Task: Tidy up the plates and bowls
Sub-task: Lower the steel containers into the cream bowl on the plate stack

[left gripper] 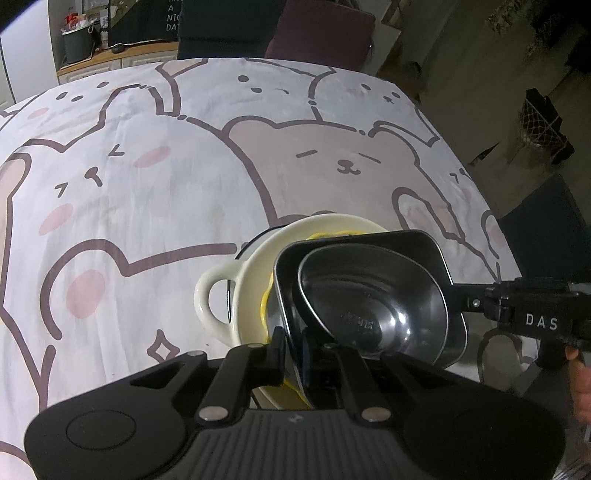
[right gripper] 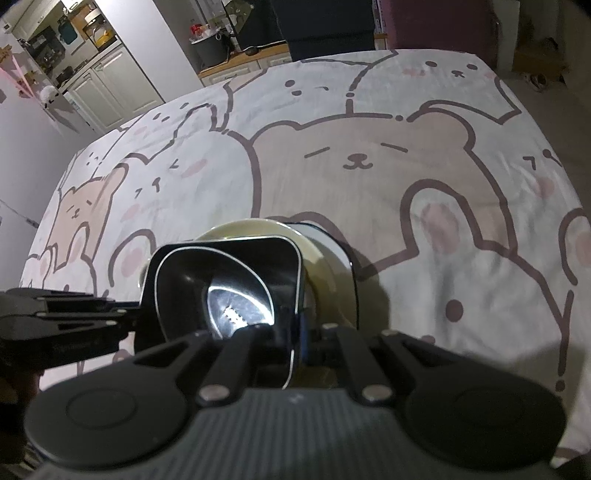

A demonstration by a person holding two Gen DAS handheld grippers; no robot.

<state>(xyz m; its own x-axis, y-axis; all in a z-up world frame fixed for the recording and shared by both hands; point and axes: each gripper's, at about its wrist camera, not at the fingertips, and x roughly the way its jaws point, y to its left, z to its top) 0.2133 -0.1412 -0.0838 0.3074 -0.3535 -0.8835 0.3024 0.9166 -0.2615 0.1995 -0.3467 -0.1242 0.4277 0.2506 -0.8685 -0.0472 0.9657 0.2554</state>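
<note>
Bear-print tablecloth (left gripper: 147,177) underlies stacked bowls (left gripper: 258,266); both fingers grip black tray (left gripper: 424,247) rim

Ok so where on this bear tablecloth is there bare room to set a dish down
The bear-print tablecloth lies bare to the left of the cream handled bowl and beyond it to the far edge. It is crowded only near the front edge, where the black square dish and steel oval dish are stacked on that bowl, with both grippers there.

A table under a bear-print cloth (left gripper: 155,155) filled the dim room. Behind it stood a maroon chair (left gripper: 321,35), with white cabinets (right gripper: 110,79) at left
</note>
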